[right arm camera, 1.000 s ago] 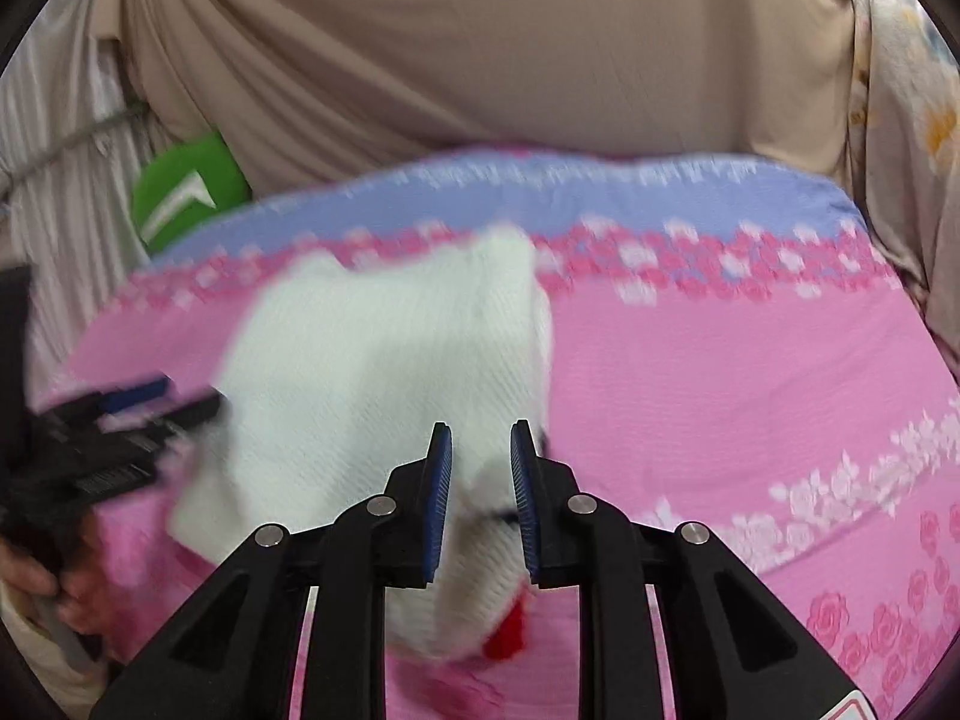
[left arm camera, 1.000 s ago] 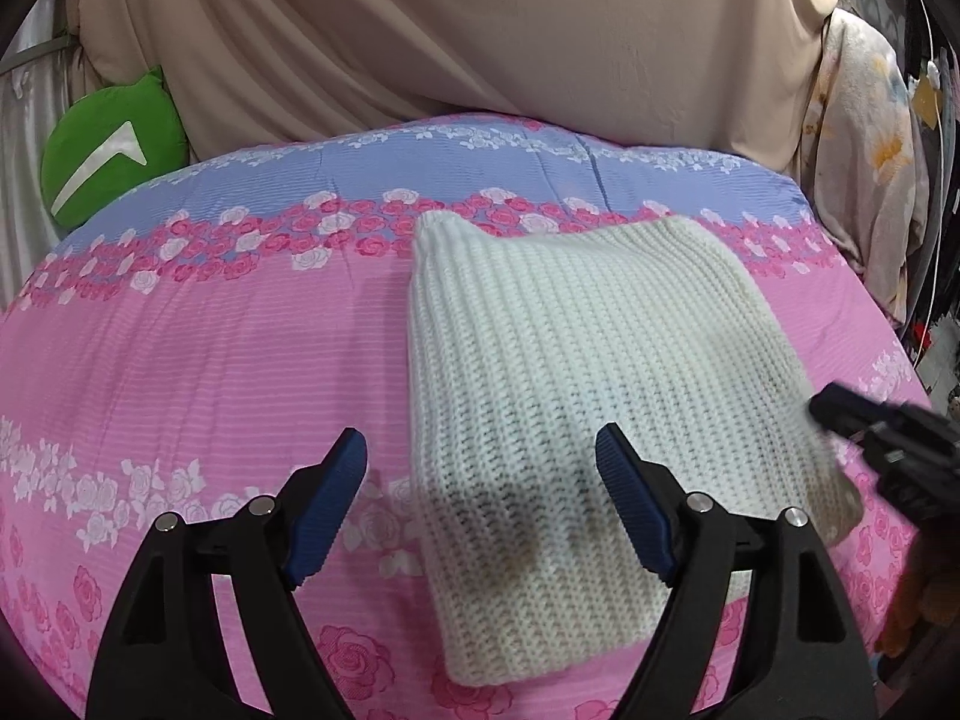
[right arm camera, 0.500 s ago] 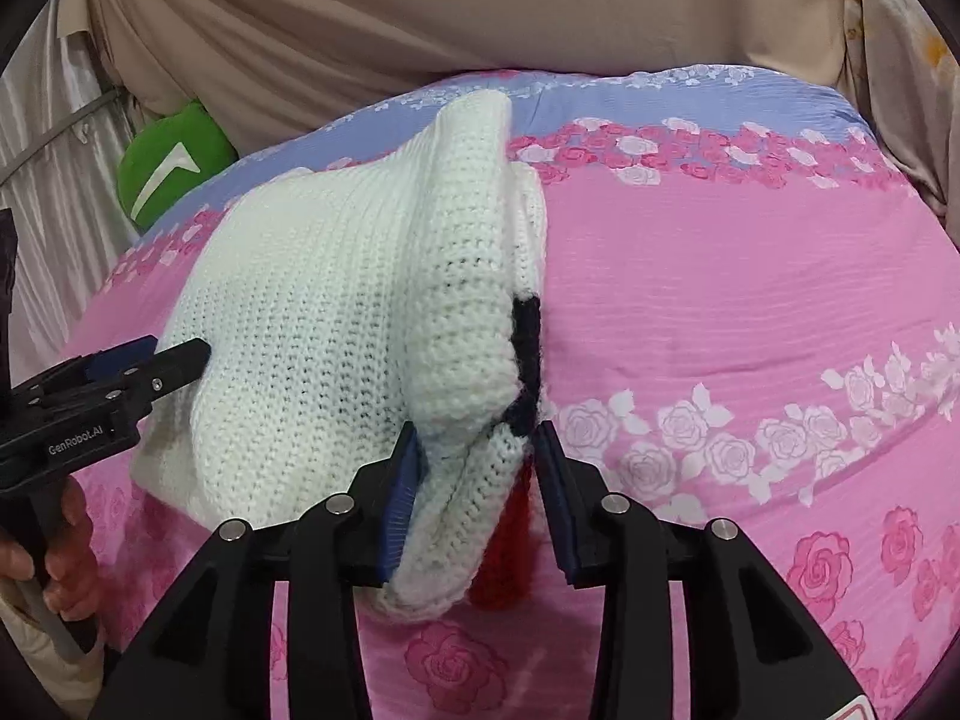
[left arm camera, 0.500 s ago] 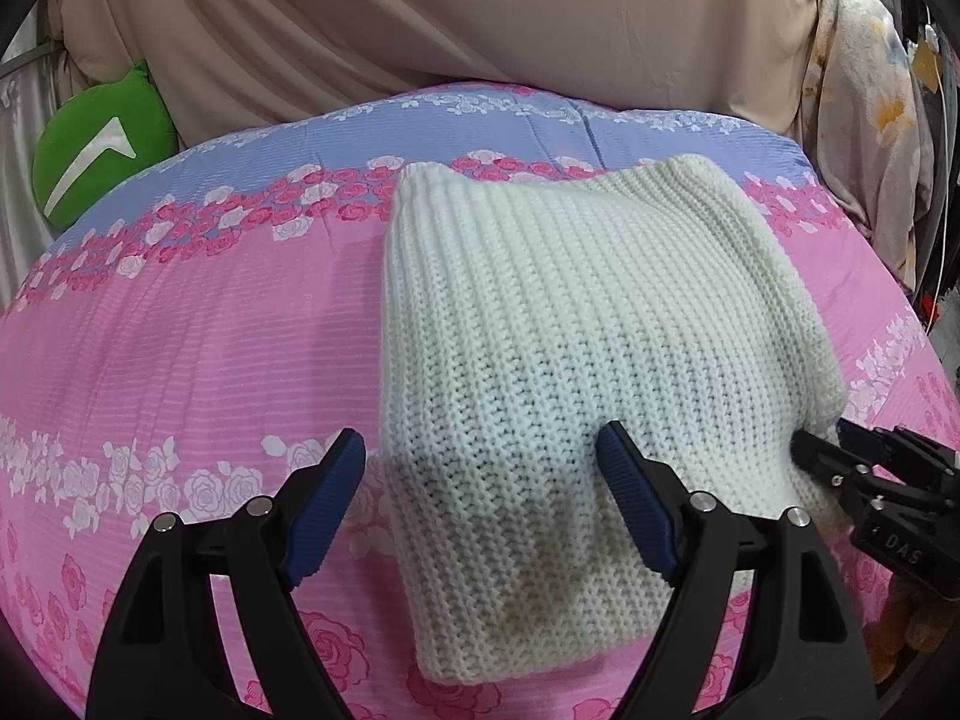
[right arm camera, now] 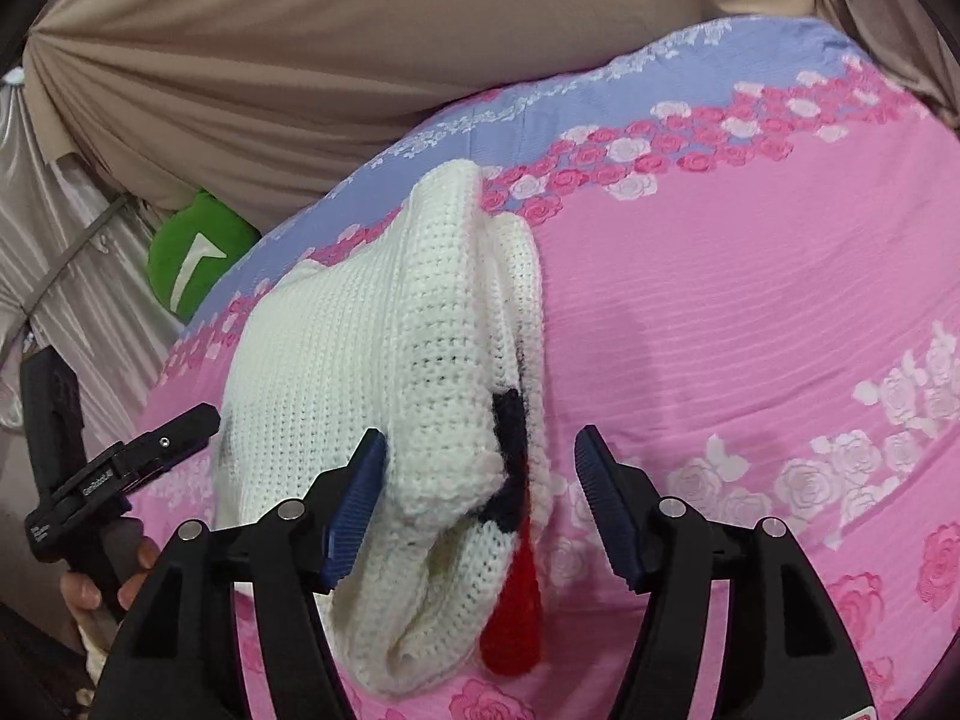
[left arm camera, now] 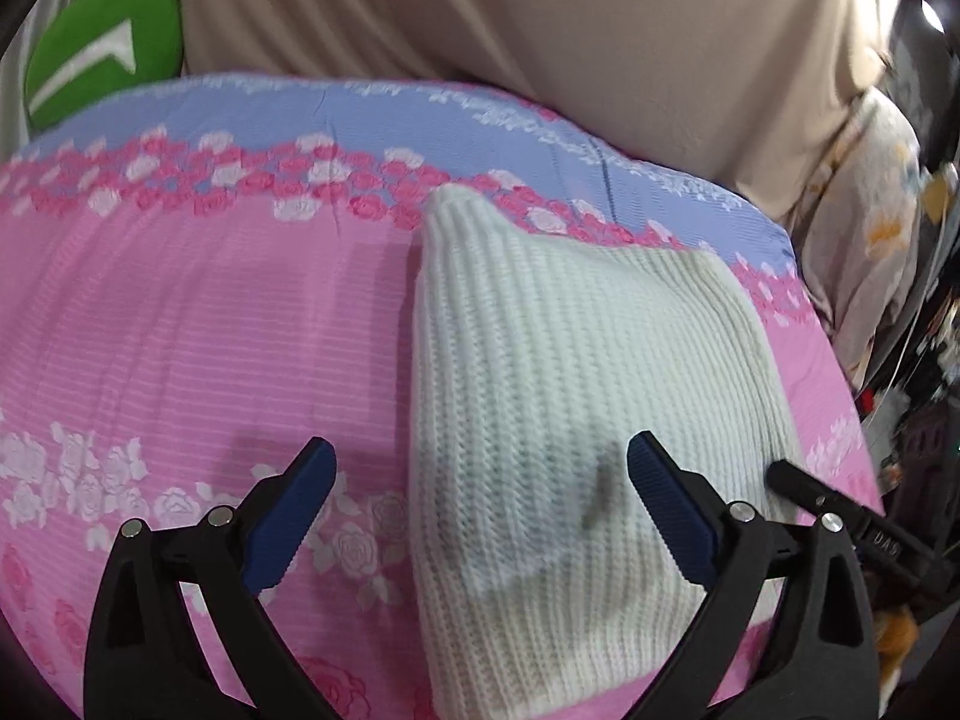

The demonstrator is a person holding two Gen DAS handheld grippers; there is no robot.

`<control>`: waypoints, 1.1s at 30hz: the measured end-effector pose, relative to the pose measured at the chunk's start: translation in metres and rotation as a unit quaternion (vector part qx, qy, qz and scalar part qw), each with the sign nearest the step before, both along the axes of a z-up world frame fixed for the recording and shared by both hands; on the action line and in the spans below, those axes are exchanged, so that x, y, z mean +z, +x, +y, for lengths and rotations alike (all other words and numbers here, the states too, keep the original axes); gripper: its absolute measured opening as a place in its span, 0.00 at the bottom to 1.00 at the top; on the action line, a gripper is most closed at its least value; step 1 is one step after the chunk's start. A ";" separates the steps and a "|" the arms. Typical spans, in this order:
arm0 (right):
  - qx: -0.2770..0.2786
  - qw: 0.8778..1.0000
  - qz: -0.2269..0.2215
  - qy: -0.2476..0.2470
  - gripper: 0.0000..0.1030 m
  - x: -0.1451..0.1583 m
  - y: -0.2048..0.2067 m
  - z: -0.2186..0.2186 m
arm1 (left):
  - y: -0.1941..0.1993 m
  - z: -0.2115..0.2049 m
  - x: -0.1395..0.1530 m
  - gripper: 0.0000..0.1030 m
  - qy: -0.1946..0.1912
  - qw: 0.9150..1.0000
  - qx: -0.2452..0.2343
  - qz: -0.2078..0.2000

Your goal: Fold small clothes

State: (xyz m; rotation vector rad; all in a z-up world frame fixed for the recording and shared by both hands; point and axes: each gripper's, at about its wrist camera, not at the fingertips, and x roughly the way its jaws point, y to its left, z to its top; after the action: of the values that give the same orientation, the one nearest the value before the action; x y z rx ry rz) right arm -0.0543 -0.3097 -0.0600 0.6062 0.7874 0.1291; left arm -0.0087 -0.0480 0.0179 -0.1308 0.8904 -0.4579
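**Both hand-held grippers let go of the folded knit**

My left hand-held gripper (left arm camera: 480,516) is released, its blue-padded jaws spread wide after opening further just now. The folded cream-white chunky knitted garment (left arm camera: 576,408) lies flat on the bed with the pink, rose-printed cover and lilac band (left arm camera: 198,324). The garment's near left edge sits between my left jaws, nearer the right-side pad, and neither pad presses on it. Ahead of that gripper the knit stretches away toward the lilac band.

My right hand-held gripper (right arm camera: 480,492) is also released; its jaws have just been opening. The garment's thick folded end, with a black patch and a red knitted tab (right arm camera: 513,624) showing at the fold, lies between them. The left-side pad is just beside the wool, the right-side pad stands apart from it. To the left of this gripper I can see my other gripper's tip and my hand (right arm camera: 102,582) around its handle.

A green cushion with a white mark (left arm camera: 102,48) sits beyond the bed, against a beige draped cloth (left arm camera: 540,30).
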 end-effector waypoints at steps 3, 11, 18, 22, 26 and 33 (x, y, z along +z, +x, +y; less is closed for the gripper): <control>0.016 0.999 0.007 0.050 0.65 -0.014 0.014 0.000 | 0.013 -0.001 -0.015 0.93 -0.028 0.999 -0.012 0.035; 0.038 0.997 -0.014 0.061 0.73 -0.020 0.031 0.011 | 0.019 -0.027 -0.035 0.96 -0.057 0.995 -0.063 0.053; 0.037 0.998 -0.027 0.051 0.71 -0.019 0.033 0.010 | 0.014 -0.039 -0.037 0.96 -0.032 0.997 -0.067 0.013; 0.038 0.998 -0.028 0.028 0.67 -0.017 0.035 0.016 | 0.014 -0.042 -0.037 0.96 -0.027 0.997 -0.068 0.002; 0.039 0.998 -0.028 0.032 0.61 -0.019 0.036 0.015 | 0.014 -0.040 -0.037 0.96 -0.026 0.997 -0.069 -0.003; 0.035 0.998 -0.033 0.027 0.46 -0.017 0.029 0.015 | 0.008 -0.039 -0.033 0.85 -0.027 0.997 -0.074 -0.010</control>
State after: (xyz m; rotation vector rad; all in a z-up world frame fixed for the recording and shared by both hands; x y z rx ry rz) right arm -0.0256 -0.2948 -0.0773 0.6234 0.7425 0.2338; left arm -0.0007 -0.0867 -0.0152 -0.1110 0.8707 -0.6203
